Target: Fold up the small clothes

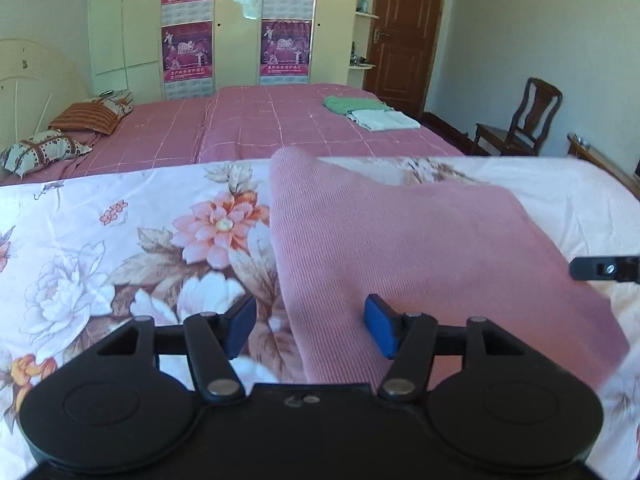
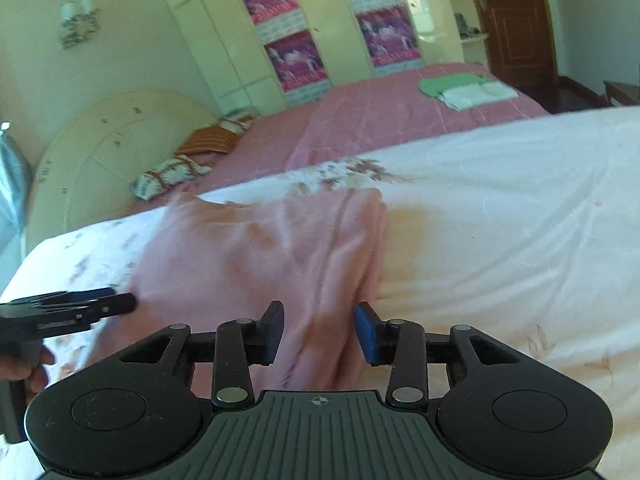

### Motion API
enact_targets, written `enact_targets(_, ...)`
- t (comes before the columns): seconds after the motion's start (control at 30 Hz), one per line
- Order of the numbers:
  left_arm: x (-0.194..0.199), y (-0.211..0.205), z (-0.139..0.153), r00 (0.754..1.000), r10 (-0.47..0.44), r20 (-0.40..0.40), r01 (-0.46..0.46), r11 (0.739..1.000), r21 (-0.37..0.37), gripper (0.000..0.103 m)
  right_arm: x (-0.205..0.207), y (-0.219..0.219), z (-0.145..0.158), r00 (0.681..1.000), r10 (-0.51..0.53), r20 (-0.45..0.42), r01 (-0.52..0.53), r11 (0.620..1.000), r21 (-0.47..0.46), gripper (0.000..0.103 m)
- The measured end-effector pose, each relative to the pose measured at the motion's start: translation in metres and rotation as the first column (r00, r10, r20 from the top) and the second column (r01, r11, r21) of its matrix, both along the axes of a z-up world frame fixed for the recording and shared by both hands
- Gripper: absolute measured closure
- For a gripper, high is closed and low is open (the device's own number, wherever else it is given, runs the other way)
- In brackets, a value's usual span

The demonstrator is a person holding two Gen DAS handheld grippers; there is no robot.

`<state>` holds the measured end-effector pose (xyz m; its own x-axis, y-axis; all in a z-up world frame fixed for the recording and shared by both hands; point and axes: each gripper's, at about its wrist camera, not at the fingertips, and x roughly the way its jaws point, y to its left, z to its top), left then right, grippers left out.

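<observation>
Black linkage arms and two round housings fill the bottom of the left wrist view, and the left claw stands released, its blue pads wide apart. Between them passes the left edge of the pink garment, a finely ribbed knit lying on the floral bedspread. One pad sits over the bedspread's printed flowers, the other over the knit. The garment's far corner rises in a soft peak; its right side slopes down toward the tip of the right claw, which enters at the frame's right edge.

From the right wrist view, the right claw is also released, jaws parted with the garment's near right fold between them. Here the cloth is blurred and bunched in long ridges, and its right edge is a thick rolled fold. Right of that edge the bedspread runs pale, smooth and bare to the frame's side. The left claw's black tip shows low at the left, near the garment's left border, with part of a hand behind it.

Beyond the floral bedspread lies a pink checked bed cover with a folded green and white stack on its far right and striped pillows by the cream headboard. A wooden chair stands by the wall, well apart.
</observation>
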<state>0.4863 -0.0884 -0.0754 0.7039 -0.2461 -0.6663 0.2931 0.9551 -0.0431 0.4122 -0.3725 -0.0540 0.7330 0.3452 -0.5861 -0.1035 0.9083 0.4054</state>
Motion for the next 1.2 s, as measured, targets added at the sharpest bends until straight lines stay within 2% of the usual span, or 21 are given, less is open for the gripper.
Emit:
enact_targets(0.07, -0.015, 0.003, -0.001, 1.000, 0.009, 0.014, -0.009, 1.000, -0.012, 0.044, -0.017, 0.006, 0.004, 1.000, 0.014, 0.002, -0.014, 1.000, -0.015, 0.064)
enact_targets(0.17, -0.042, 0.011, -0.001, 1.000, 0.022, -0.008, -0.023, 0.997, -0.079, 0.042, -0.038, 0.015, 0.000, 1.000, 0.015, -0.019, -0.016, 0.996, -0.093, 0.064)
enact_targets(0.27, -0.074, 0.010, -0.017, 0.999, 0.001, -0.036, -0.003, 0.999, -0.035, 0.041, -0.063, 0.021, -0.003, 0.999, 0.028, -0.019, -0.030, 0.994, -0.101, 0.064)
enact_targets(0.37, -0.096, 0.018, -0.028, 1.000, -0.010, -0.025, 0.009, 0.999, -0.045, 0.039, -0.070, 0.029, -0.025, 0.995, 0.044, -0.091, -0.060, 0.981, -0.184, 0.064)
enact_targets(0.4, -0.094, 0.021, -0.023, 1.000, -0.011, -0.028, 0.010, 0.999, -0.050, 0.039, -0.073, 0.027, -0.029, 0.997, 0.040, -0.072, -0.052, 0.984, -0.170, 0.064)
enact_targets(0.47, -0.083, 0.028, -0.006, 1.000, 0.004, 0.026, -0.003, 0.997, -0.072, 0.040, -0.072, 0.020, -0.018, 0.998, 0.007, -0.057, -0.014, 0.992, -0.129, 0.064)
enact_targets(0.57, -0.043, 0.022, 0.024, 0.995, 0.009, 0.103, -0.002, 0.998, -0.070, 0.040, -0.063, 0.016, 0.016, 0.996, -0.019, 0.093, 0.028, 0.995, -0.099, 0.064)
enact_targets(0.63, -0.008, 0.009, 0.041, 0.990, -0.003, 0.141, 0.011, 0.998, -0.057, 0.041, -0.034, 0.028, 0.031, 0.992, -0.012, 0.125, 0.030, 0.989, -0.145, 0.064)
enact_targets(0.7, 0.029, -0.007, 0.048, 0.992, -0.021, 0.123, 0.030, 0.997, -0.074, 0.047, 0.002, 0.046, 0.036, 0.990, 0.031, 0.136, -0.009, 0.988, -0.156, 0.064)
enact_targets(0.73, 0.045, -0.014, 0.048, 0.995, -0.053, 0.087, 0.063, 0.991, -0.117, 0.060, 0.021, 0.057, 0.035, 0.989, 0.052, 0.137, -0.028, 0.985, -0.172, 0.065)
enact_targets(0.77, 0.059, -0.020, 0.046, 0.995, -0.087, 0.049, 0.094, 0.981, -0.170, 0.062, 0.038, 0.069, 0.032, 0.990, 0.066, 0.126, -0.040, 0.979, -0.201, 0.066)
enact_targets(0.8, 0.070, -0.028, 0.042, 0.993, -0.116, 0.015, 0.117, 0.972, -0.206, 0.059, 0.053, 0.080, 0.027, 0.991, 0.075, 0.108, -0.050, 0.974, -0.223, 0.075)
enact_targets(0.83, 0.080, -0.036, 0.034, 0.992, -0.123, -0.019, 0.117, 0.972, -0.203, 0.056, 0.066, 0.087, 0.022, 0.992, 0.077, 0.096, -0.053, 0.972, -0.230, 0.078)
enact_targets(0.87, 0.087, -0.044, 0.024, 0.994, -0.105, -0.038, 0.097, 0.982, -0.160, 0.057, 0.075, 0.091, 0.017, 0.994, 0.069, 0.087, -0.047, 0.971, -0.233, 0.078)
enact_targets(0.93, 0.097, -0.055, -0.003, 0.992, -0.108, -0.060, 0.104, 0.992, -0.068, 0.054, 0.092, 0.094, -0.001, 0.998, 0.055, 0.040, -0.043, 0.967, -0.250, 0.078)
enact_targets(1.0, 0.095, -0.059, -0.017, 0.993, -0.117, -0.014, 0.117, 0.993, -0.024, 0.052, 0.105, 0.091, -0.027, 0.998, 0.054, -0.042, -0.065, 0.954, -0.293, 0.078)
enact_targets(1.1, 0.082, -0.064, -0.008, 0.993, -0.112, 0.026, 0.111, 0.994, 0.017, 0.054, 0.100, 0.084, -0.034, 0.997, 0.075, -0.018, -0.077, 0.950, -0.304, 0.079)
enact_targets(1.17, 0.065, -0.058, 0.001, 0.989, -0.112, 0.098, 0.112, 0.994, 0.004, 0.048, 0.093, 0.079, -0.027, 0.998, 0.069, 0.003, -0.065, 0.952, -0.299, 0.078)
enact_targets(1.2, 0.061, -0.054, 0.003, 0.988, -0.103, 0.116, 0.103, 0.995, 0.002, 0.047, 0.084, 0.076, -0.020, 0.997, 0.061, 0.046, -0.045, 0.955, -0.293, 0.078)
